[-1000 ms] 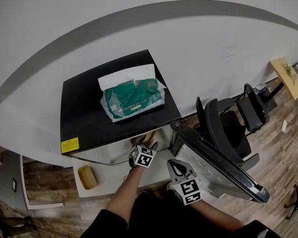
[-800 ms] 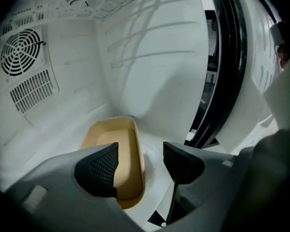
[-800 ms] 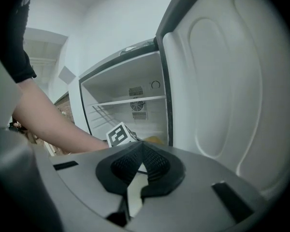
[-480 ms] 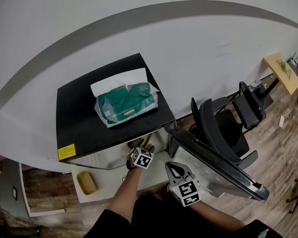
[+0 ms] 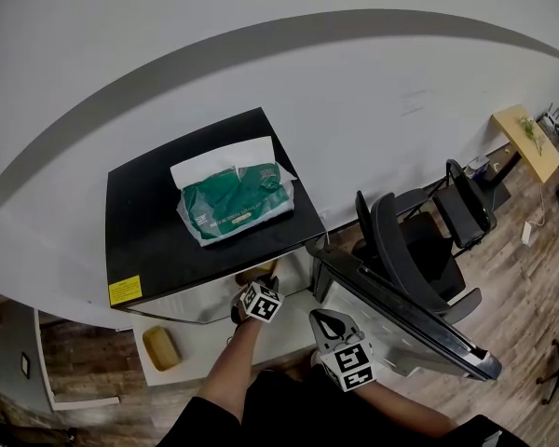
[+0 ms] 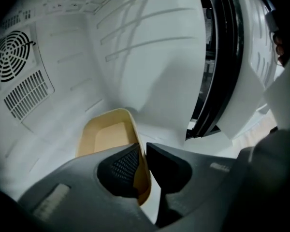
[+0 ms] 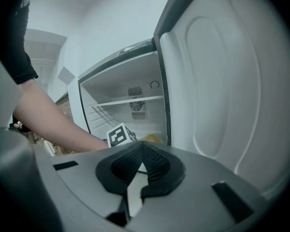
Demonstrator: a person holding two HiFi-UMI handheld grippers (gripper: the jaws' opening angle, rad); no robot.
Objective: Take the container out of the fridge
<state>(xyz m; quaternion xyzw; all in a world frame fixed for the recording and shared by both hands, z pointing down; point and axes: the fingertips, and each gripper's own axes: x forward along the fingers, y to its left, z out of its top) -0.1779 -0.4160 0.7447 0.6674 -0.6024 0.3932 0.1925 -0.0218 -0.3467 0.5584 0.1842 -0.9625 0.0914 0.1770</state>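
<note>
Head view: one fridge (image 5: 158,222), one container (image 5: 257,273) (one tissue pack (image 5: 235,203) atop).

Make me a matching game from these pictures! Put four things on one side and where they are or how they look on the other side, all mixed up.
Things:
1. container
2. tissue pack
3. fridge door
4. right gripper

Places or states:
A. swung open
B. jaws together, nothing in them
C. on top of the fridge
D. inside the fridge

Pairs: 1-D, 2-C, 3-A, 4-B
</note>
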